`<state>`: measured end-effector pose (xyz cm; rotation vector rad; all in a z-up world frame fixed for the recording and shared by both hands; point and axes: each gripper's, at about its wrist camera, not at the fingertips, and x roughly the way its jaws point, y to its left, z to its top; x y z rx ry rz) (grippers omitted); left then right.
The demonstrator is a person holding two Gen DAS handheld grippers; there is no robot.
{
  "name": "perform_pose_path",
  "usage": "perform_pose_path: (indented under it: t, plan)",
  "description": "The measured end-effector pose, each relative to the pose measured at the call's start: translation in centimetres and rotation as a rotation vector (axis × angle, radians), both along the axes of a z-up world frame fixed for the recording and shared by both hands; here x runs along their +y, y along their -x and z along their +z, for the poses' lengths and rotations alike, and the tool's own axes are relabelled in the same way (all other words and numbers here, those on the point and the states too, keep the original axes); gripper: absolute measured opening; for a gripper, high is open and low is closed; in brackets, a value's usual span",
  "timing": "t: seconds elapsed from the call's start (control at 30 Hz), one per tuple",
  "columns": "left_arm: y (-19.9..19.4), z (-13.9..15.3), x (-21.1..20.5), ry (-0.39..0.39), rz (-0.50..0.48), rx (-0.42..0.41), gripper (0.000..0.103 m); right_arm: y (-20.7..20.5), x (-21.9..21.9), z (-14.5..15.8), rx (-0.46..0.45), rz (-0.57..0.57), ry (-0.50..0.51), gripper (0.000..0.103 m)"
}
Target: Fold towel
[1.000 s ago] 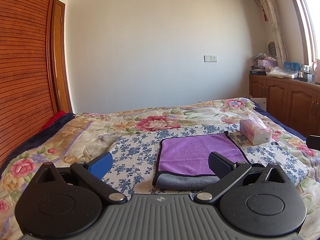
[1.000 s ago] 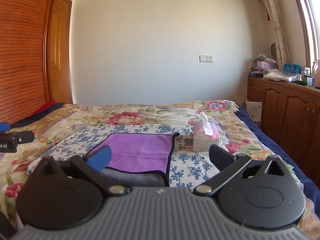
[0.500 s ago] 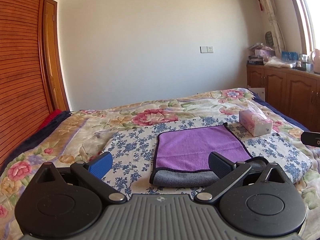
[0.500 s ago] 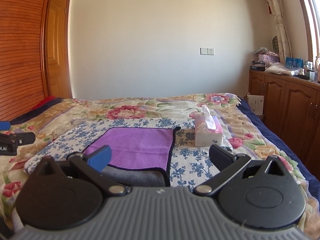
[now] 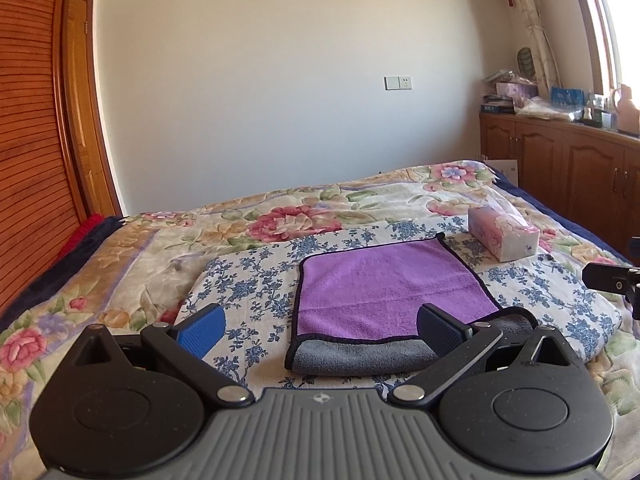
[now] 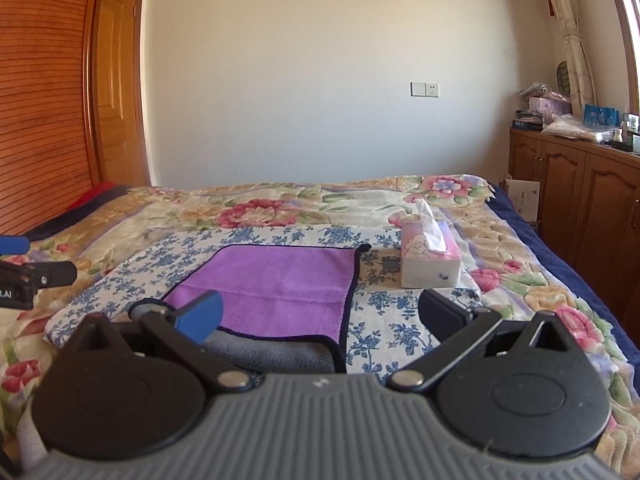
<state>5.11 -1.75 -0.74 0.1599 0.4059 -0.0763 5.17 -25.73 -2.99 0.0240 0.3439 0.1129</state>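
Both cameras now sit a little lower and nearer the purple towel (image 5: 384,292) than a second ago, and the room tilts less in each view, so the person seems to be levelling out for an approach. The towel itself hasn't budged: it lies flat on the blue-flowered cloth (image 5: 256,280) on the bed (image 5: 132,256), purple face up, with a grey layer (image 5: 360,356) showing along the near edge (already doubled over once, by the look of it).

The left hand-held gripper (image 5: 318,330) is spread wide with nothing between its pads, lined up over the towel's near left corner. The right hand-held gripper (image 6: 320,314) is likewise released and empty, facing the near right corner. Neither touches fabric yet.

The tissue box (image 6: 430,258) stands just beyond the towel's far right corner, close enough to mind during the next fold.

My read: the pinch on the near corners comes next.
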Motion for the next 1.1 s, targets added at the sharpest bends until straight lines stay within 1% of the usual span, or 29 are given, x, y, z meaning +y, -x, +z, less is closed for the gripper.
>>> perform_pose_path:
  t: [0.43,0.8,0.93,1.1]
  plan:
    - [-3.3,-0.5,0.0,-0.022,-0.019,0.024,0.103,-2.3,-0.2,-0.6,0.035,0.021,0.001,0.103]
    - [-6.2,-1.7,1.0,0.006,-0.031,0.07,0.103,-4.8,0.0,-1.4,0.075,0.06,0.034,0.103]
    - [-7.1,-2.4,1.3,0.016,-0.033,0.091,0.099,-5.7,0.1,-1.7,0.083,0.076,0.034,0.103]
    - [-8.2,-3.0,1.7,0.034,-0.033,0.108,0.099,-6.7,0.1,-2.0,0.094,0.089,0.036,0.103]
